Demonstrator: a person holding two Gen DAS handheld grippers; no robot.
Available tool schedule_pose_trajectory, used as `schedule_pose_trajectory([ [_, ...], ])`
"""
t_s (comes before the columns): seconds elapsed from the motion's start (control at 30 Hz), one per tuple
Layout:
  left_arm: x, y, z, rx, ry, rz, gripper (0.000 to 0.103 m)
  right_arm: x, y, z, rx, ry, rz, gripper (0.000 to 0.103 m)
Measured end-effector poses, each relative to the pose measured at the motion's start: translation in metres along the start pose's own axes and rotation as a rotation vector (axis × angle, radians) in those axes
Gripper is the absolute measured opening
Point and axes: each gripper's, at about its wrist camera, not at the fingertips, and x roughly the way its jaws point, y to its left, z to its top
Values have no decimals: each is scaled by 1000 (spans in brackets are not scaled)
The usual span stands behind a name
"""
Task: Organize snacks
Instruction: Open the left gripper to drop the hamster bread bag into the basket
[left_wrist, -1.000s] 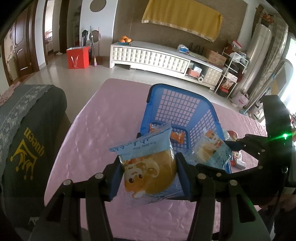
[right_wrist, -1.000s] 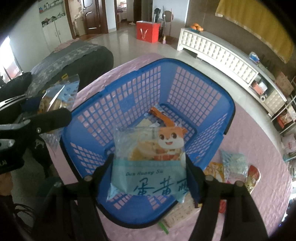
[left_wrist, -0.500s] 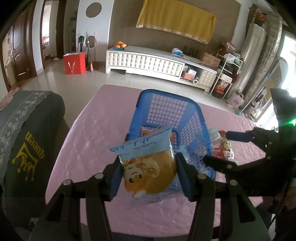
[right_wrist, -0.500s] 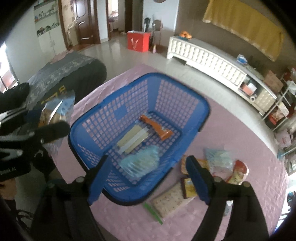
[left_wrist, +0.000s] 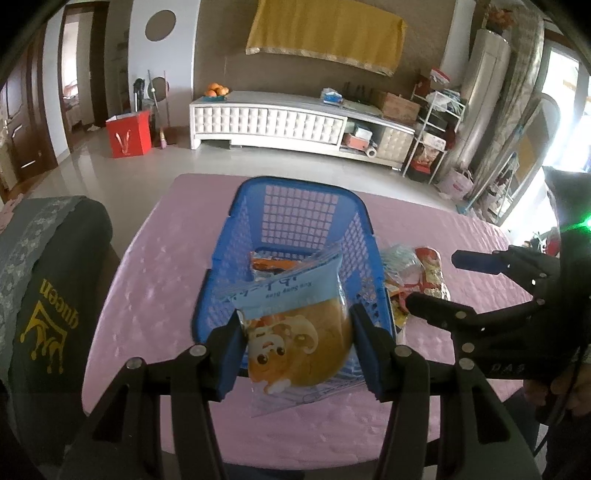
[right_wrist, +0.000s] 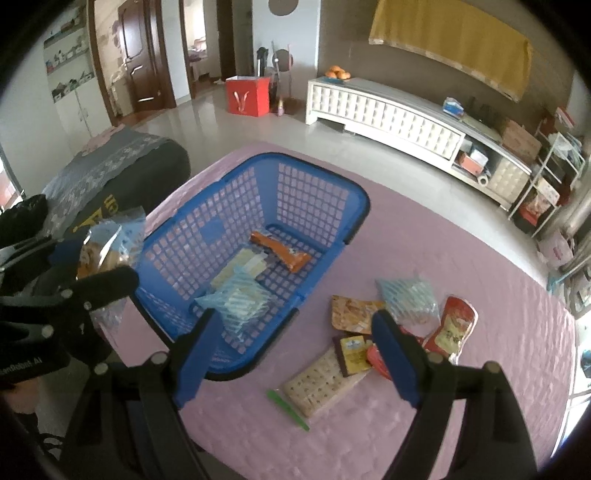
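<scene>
Word "queen", gold, upside down, on dark chair cover (left_wrist: 48, 317). Small Latin print on blue header of snack packet (left_wrist: 295, 332), too blurred to read. Partial "Robot AI" on left gripper (right_wrist: 96, 258) body.

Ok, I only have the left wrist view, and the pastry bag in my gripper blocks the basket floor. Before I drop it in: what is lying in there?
Observer: Three packets. A blue striped packet lies by the near wall of the basket, a pale flat packet is mid-floor, and an orange packet is beyond it.
Operator: Is the right gripper carrying anything?
Observer: No, the right gripper is open, with nothing between its fingers.
Operator: What's on the table nearest it?
Observer: A cracker packet with a green stick beside it, both outside the basket.
</scene>
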Motion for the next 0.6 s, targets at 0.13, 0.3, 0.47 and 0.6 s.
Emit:
schedule_pose_trajectory([
  [0.13,14,-7,0,15,29,-15,52,4,-11,-4,42,-7,13,86],
  [0.3,32,-14,3,24,61,-33,52,13,-22,-11,74,4,20,86],
  [0.47,54,-21,5,46,92,-39,52,26,-34,-17,114,16,27,86],
  [0.6,68,-26,7,65,110,-48,52,33,-43,-21,136,21,31,86],
])
